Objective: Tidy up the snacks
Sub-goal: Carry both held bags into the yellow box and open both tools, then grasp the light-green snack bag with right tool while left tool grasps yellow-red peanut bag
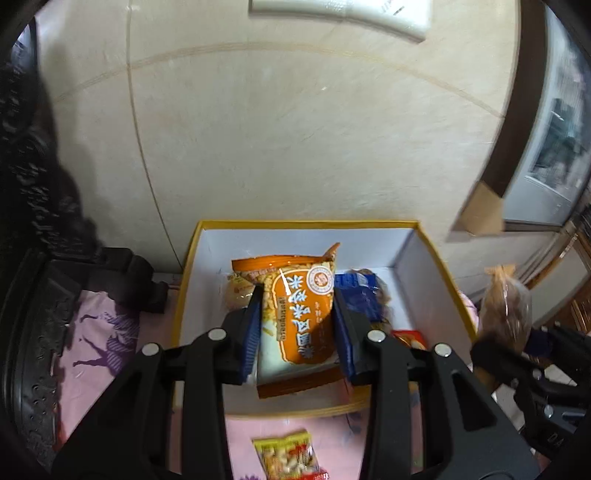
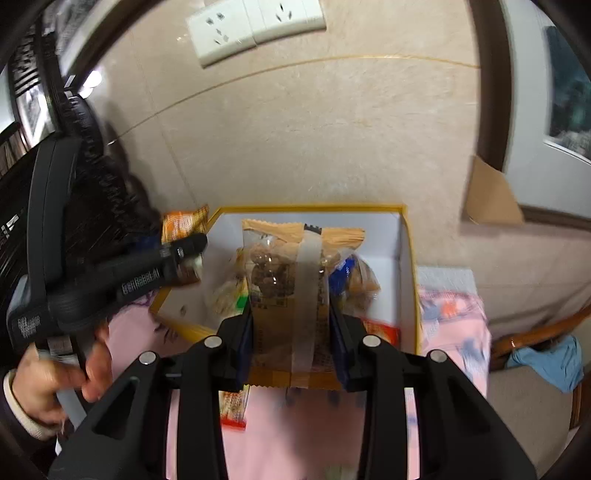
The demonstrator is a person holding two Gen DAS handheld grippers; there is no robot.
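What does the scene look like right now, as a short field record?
left gripper: shut on orange packet
right gripper: shut on clear bag of brown snacks
box: open, yellow rim, white inside, some packets already in it
both held snacks: above the box
loose packet: on the pink cloth, in front of the box
backdrop: beige wall, socket up top
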